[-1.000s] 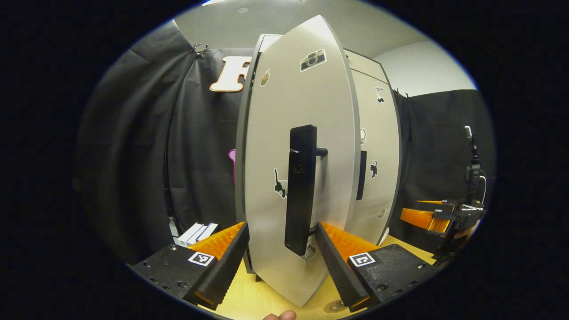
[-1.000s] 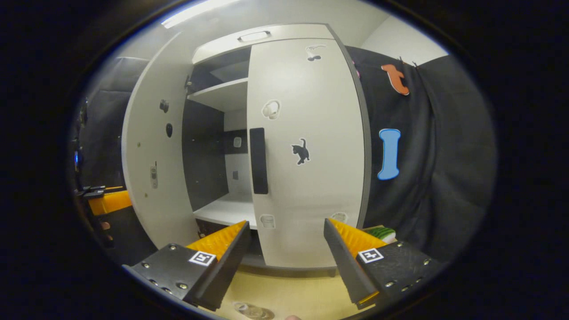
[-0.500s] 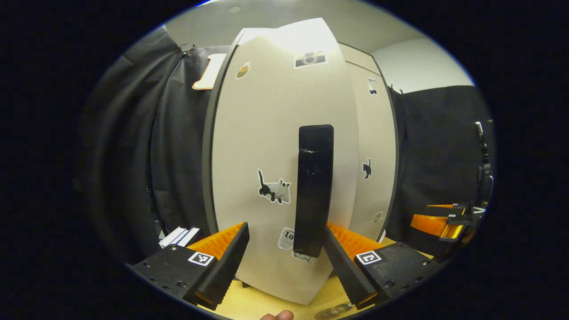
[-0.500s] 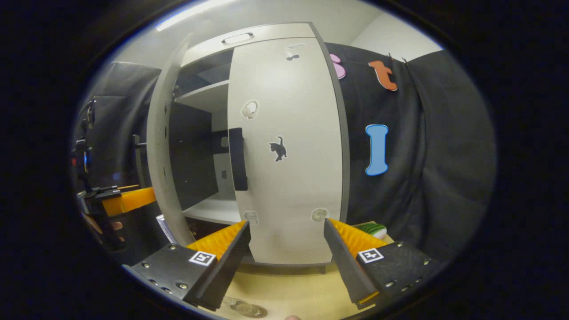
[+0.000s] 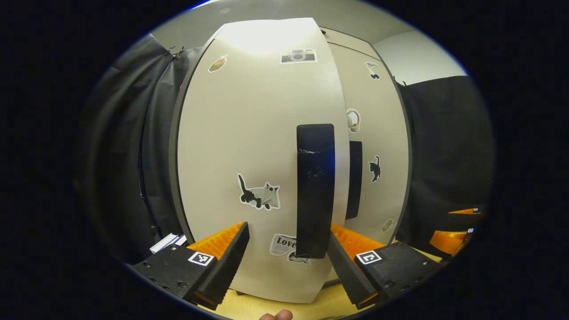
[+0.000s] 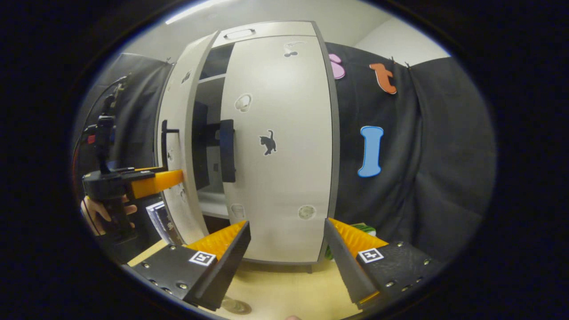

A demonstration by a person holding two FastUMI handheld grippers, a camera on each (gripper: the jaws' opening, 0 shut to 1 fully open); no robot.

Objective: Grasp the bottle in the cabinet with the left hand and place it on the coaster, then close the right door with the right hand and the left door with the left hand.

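The grey cabinet's left door [image 5: 249, 146] stands a narrow gap from shut, stickers on its face. My left gripper [image 5: 286, 255] is open right against it; the lower end of the door's black handle [image 5: 315, 191] hangs between the fingers, close to the right one. In the right gripper view the left gripper [image 6: 153, 183] touches the ajar left door [image 6: 178, 133], held by a hand [image 6: 95, 211]. The right door [image 6: 278, 146] is shut, its black handle [image 6: 227, 151] at its left edge. My right gripper [image 6: 286, 255] is open, back from it. A round disc [image 6: 235, 306] lies on the table; I cannot tell what it is.
The cabinet stands on a yellow wooden table [image 6: 284, 289]. A green striped thing [image 6: 366, 230] lies by the cabinet's right side. White flat boxes [image 5: 166, 242] sit left of the cabinet. The right gripper [image 5: 453, 226] hovers at the far right of the left gripper view.
The left door has swung from wide open to nearly shut, with the left gripper following it. The right gripper has drawn back and shifted a little; the right door stays shut.
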